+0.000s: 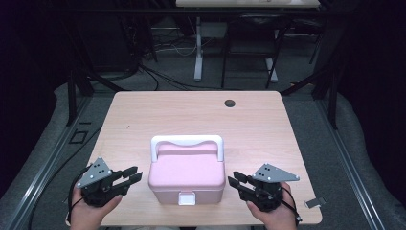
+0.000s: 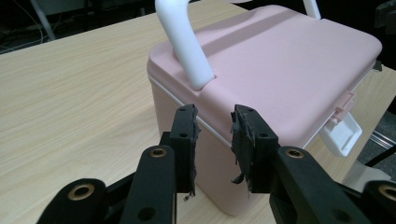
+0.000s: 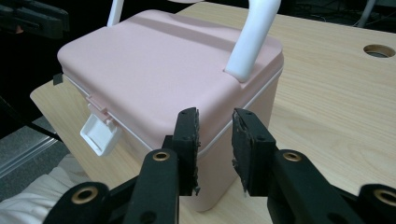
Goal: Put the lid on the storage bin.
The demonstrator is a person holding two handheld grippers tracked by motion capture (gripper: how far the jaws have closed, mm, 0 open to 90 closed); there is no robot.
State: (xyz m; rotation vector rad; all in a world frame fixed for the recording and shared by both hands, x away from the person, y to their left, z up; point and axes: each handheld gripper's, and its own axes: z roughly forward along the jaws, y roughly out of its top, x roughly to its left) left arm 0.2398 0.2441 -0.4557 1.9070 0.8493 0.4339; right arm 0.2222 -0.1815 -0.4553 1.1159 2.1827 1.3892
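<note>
Pink box (image 1: 186,178) flanked by both claws on the table (image 1: 143,120).
Left claw (image 1: 133,175) and right claw (image 1: 235,181) wait part-open, holding nothing, seemingly poised to steady its sides.

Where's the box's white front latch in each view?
High view: white latch at bottom centre, on the pink box's near face.
Left gripper view: latch at right edge, hanging below the lid's corner.
Right gripper view: latch at left, below the lid's edge.
Shared landmark: the white handle, upright over the lid, at the top in both gripper views.
</note>
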